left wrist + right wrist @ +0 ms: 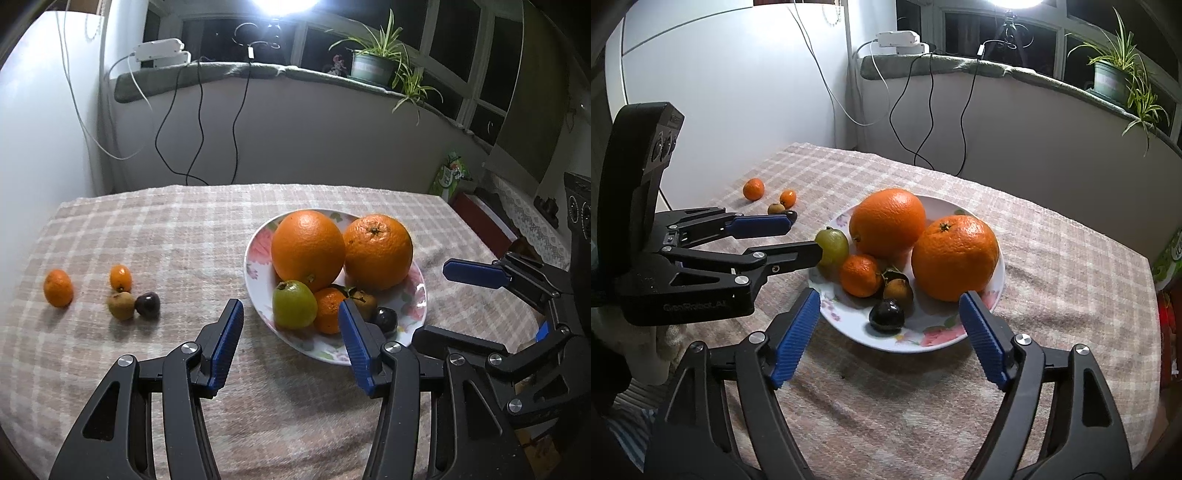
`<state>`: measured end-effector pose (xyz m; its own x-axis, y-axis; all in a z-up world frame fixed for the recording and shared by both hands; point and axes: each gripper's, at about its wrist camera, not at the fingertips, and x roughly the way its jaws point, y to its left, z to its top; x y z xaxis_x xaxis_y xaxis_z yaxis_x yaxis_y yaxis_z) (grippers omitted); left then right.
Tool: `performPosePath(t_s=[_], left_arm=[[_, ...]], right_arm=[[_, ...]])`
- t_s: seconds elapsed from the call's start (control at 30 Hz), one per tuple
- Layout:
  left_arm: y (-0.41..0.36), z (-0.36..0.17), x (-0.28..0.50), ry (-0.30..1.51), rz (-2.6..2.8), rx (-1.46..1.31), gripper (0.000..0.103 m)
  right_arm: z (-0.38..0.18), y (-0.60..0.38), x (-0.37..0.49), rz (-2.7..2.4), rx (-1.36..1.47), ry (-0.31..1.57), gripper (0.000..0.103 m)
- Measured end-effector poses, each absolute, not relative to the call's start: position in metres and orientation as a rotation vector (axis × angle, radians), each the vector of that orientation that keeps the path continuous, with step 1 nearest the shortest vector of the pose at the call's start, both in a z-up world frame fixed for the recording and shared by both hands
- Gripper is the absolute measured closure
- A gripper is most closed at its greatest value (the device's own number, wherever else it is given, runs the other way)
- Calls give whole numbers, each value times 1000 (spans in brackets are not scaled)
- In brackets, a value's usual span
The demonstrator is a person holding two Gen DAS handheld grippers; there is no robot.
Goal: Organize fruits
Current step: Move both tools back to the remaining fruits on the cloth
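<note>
A floral plate (258,240) (938,338) holds two big oranges (308,249) (955,258), a green fruit (294,304) (833,245), a small mandarin (327,308) (860,275), a brown fruit (897,288) and a dark plum (386,320) (886,315). On the cloth to the left lie a mandarin (58,288) (753,189), a kumquat (120,277) (788,198), a brown fruit (121,305) (775,209) and a dark fruit (147,304). My left gripper (291,336) is open and empty at the plate's near-left edge. My right gripper (890,326) is open and empty before the plate's near rim.
A checked cloth (166,229) covers the table. A white fridge (37,129) stands at the left. Cables (199,122) hang from the sill behind. A potted plant (373,62) sits on the sill. Boxes (452,177) stand past the table's right edge.
</note>
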<state>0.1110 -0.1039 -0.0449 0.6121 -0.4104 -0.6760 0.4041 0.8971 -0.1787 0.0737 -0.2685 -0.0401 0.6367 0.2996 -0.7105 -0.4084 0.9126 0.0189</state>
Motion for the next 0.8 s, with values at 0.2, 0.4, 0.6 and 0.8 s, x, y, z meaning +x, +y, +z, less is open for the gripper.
performPosePath(t_s=[0.2, 0.4, 0.6, 0.8], left_arm=[[-94, -37, 107, 761, -455, -15, 48], [-79, -32, 105, 746, -432, -23, 48], [-59, -31, 106, 737, -405, -45, 48], [-33, -35, 108, 739, -367, -64, 48]], right_arm=[[-35, -260, 71, 425, -148, 781, 17], [-34, -247, 70, 439, -164, 790, 17], [-32, -231, 71, 463, -169, 791, 16], [-31, -212, 73, 502, -174, 788, 16]])
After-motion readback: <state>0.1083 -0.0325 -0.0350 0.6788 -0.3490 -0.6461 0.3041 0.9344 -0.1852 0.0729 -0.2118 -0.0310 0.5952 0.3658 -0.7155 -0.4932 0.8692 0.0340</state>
